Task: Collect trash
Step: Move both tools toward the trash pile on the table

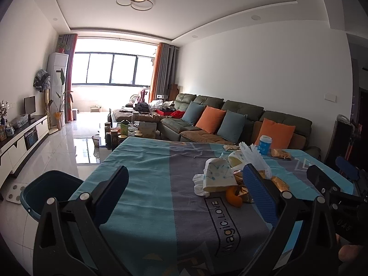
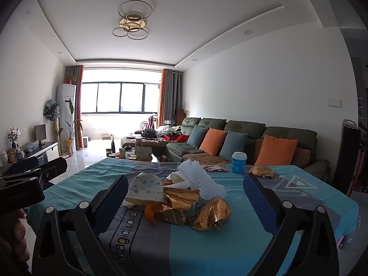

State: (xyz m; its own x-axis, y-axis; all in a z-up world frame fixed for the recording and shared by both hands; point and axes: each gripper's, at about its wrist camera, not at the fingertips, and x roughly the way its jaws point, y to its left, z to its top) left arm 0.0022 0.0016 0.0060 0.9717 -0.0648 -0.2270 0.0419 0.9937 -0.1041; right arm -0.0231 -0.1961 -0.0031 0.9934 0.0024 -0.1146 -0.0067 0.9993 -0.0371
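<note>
Left claw (image 1: 184, 193) and right claw (image 2: 184, 197), each released with fingers spread wide and nothing between them, held above the near edge of the bench (image 2: 207, 248). The right claw also shows at the right edge of the left view, and the left claw at the left edge of the right view, so the two sit side by side and apart.

Bench cover: a blue and grey cloth (image 1: 161, 195) printed "Magic.LOVE".

Trash, heaped near the middle of the bench, ahead of the right claw and to the right of the left claw:
- orange peel (image 2: 150, 214), nearest, touching the wrappers;
- crumpled gold wrappers (image 2: 195, 209), beside and partly under the rest;
- tipped paper cup (image 2: 145, 189) with a blue pattern, on the left of the heap, lying over a white tissue (image 1: 200, 184);
- white foam net (image 2: 202, 181), on top at the back.

Farther on the bench: a blue cup (image 2: 239, 162) with a white lid, upright; a gold packet (image 2: 262, 172) to its right; a dark red packet (image 2: 216, 168) to its left.

Left of the bench, on the floor: a dark blue bin (image 1: 50, 191), mouth upward.

Beyond: a green sofa (image 2: 248, 128) with orange and blue cushions, and a bright window (image 2: 119, 97).
</note>
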